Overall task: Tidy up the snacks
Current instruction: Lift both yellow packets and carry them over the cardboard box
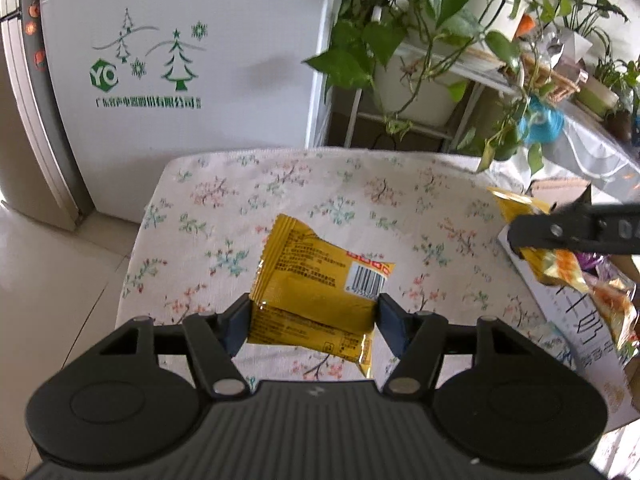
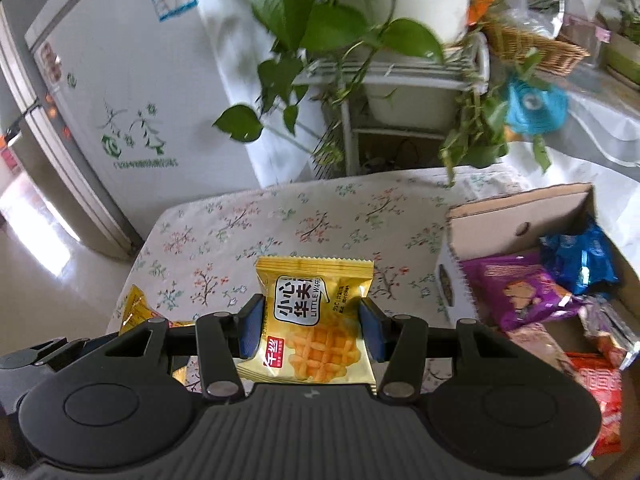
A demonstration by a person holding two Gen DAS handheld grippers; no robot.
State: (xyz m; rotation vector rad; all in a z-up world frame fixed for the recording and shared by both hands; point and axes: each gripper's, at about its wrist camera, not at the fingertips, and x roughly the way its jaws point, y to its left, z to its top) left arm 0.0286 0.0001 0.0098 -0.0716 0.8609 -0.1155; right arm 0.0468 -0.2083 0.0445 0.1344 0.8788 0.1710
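1. Landmark: the flowered tablecloth [image 1: 360,200], with a white fridge [image 1: 180,80] and potted plants [image 1: 420,20] beyond its far edge.
2. Left gripper [image 1: 314,320]: blue pads pinch a yellow snack packet [image 1: 316,280] by its two sides. Packet shows its back, barcode up, and hangs clear above the cloth's middle.
3. Right gripper [image 2: 311,330]: pads press on both sides of a waffle packet [image 2: 316,320], printed face toward the camera, lifted off the cloth near its near edge.
4. Cardboard box [image 2: 520,216] sits at the cloth's right side, open-topped.
5. Inside the box: a purple packet [image 2: 520,292], a blue packet [image 2: 576,256], a red packet [image 2: 600,392], others too jumbled to tell.
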